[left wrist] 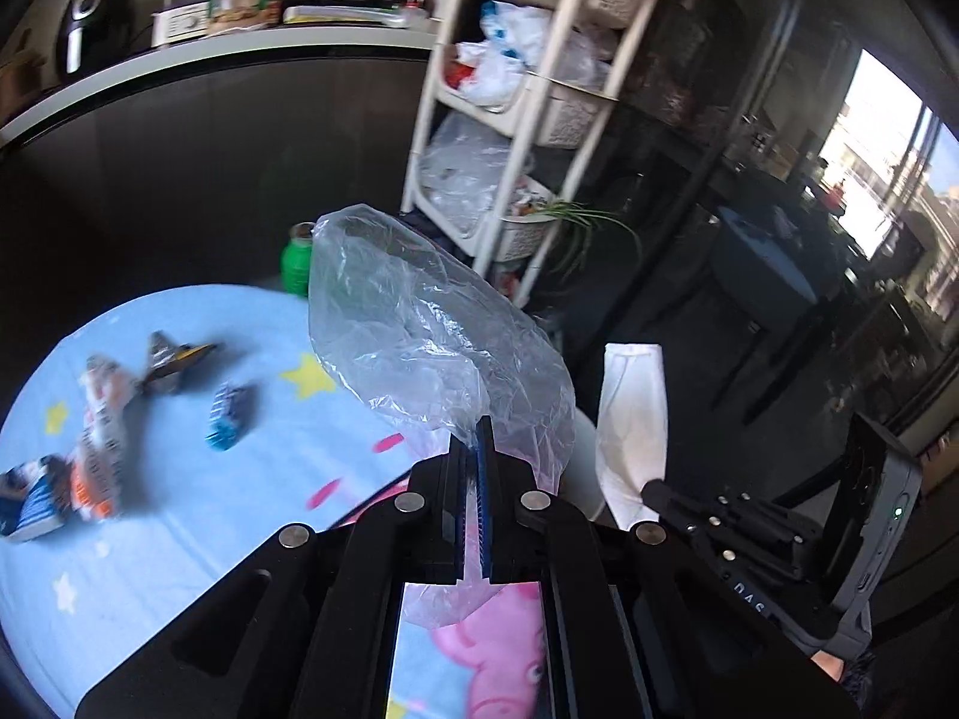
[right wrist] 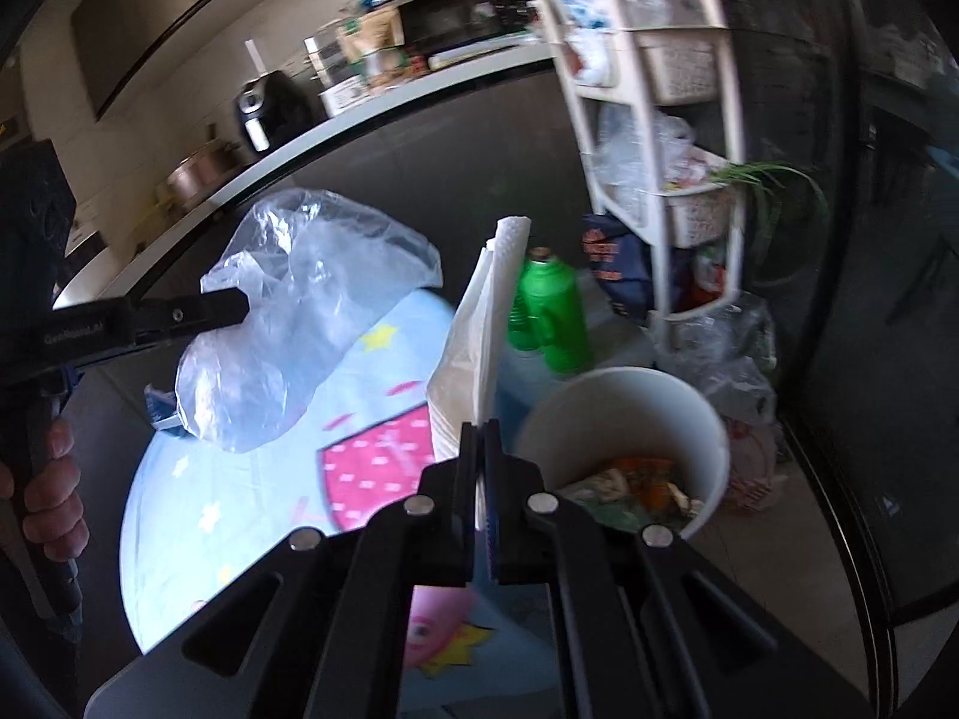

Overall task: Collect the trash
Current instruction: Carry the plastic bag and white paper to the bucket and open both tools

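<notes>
My left hand-held gripper (left wrist: pixel 478 431) is clenched on a crumpled clear plastic bag (left wrist: pixel 419 323), pinching only a thin fold near its edge while the rest balloons above the jaws. My right hand-held gripper (right wrist: pixel 481 437) is clamped on a folded white paper napkin (right wrist: pixel 479 335), which stands up from the jaws just beside an open paper cup (right wrist: pixel 623 419) holding food scraps. Both pieces are lifted clear of the surface (left wrist: pixel 180 479), a table under a pale blue cartoon cloth. Several snack wrappers (left wrist: pixel 102 419) are still lying on that cloth, so I judge the collecting is only partly done. The main risk I see is the bag: the film is slick and my hold is shallow, so a quick swing could pull it out of the pads, or let it billow and block my view. The napkin is limp and could flop against the cup's wet contents or tip the cup, which sits near the surface's edge, if I carry it across carelessly. A green bottle (right wrist: pixel 548 323) stands close behind the cup and could be knocked by the same sweep. With both grippers full, I cannot catch anything that slips.
</notes>
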Available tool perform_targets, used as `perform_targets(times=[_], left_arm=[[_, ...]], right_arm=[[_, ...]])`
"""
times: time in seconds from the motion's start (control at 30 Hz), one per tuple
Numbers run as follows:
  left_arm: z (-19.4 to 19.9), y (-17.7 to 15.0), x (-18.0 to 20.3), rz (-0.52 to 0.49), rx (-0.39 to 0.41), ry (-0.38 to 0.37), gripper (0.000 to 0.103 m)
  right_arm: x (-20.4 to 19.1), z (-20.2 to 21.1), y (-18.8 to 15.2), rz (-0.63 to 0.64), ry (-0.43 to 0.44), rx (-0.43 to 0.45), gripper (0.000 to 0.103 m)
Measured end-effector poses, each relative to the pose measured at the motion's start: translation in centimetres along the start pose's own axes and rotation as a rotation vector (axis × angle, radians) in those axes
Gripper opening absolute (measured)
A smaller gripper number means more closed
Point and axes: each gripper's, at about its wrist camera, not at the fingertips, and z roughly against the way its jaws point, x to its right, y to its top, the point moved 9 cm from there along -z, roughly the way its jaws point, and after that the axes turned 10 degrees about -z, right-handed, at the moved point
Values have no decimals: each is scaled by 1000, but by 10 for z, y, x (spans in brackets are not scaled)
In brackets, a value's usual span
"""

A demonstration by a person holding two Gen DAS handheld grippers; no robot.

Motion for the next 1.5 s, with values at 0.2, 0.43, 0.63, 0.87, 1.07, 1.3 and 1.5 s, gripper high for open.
perform_targets(times=[0.2, 0.43, 0.63, 0.87, 1.07, 1.3, 1.5], left_arm=[[-61, 10, 47, -19, -56, -69, 3], [-147, -5, 67, -9, -196, -58, 3], [-193, -15, 75, -28, -274, -22, 3], [-226, -29, 81, -75, -347, 37, 3], [-220, -27, 75, -64, -293, 89, 57], [-194, -2, 63, -35, -200, 122, 68], [-169, 8, 50, -20, -148, 163, 73]], right_arm=[[55, -3, -6, -70, -56, -14, 4], [95, -19, -19, -126, -89, -56, 5], [121, -35, -26, -168, -101, -83, 5], [143, -46, -29, -206, -108, -101, 5], [151, -48, -28, -220, -112, -104, 5], [141, -55, -26, -213, -93, -110, 5], [124, -76, -32, -190, -74, -139, 5]])
